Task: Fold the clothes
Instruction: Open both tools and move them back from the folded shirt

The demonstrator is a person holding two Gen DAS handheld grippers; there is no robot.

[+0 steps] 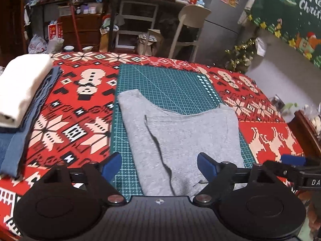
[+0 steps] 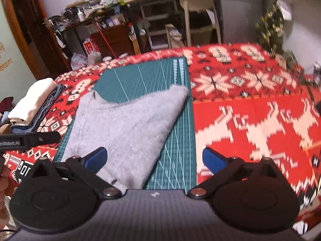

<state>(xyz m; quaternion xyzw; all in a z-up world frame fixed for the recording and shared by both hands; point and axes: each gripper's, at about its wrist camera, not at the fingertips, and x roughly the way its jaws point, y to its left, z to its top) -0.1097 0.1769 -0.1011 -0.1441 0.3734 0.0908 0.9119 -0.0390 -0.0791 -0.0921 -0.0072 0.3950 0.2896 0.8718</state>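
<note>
A grey knit garment (image 1: 180, 138) lies partly folded on a green cutting mat (image 1: 166, 84). It also shows in the right wrist view (image 2: 128, 120), lying on the mat (image 2: 140, 76). My left gripper (image 1: 159, 163) is open and empty, just above the garment's near edge. My right gripper (image 2: 154, 159) is open and empty, over the garment's near right edge and the mat. The right gripper's blue finger shows at the right edge of the left wrist view (image 1: 293, 159). The left gripper's body shows at the left of the right wrist view (image 2: 30, 138).
A red Christmas-patterned tablecloth (image 1: 80, 120) covers the table. A stack of folded clothes, white on top (image 1: 22, 88) and blue denim beneath (image 1: 12, 146), sits at the left; it also shows in the right wrist view (image 2: 34, 102). A chair (image 1: 190, 26) and cluttered shelves stand behind.
</note>
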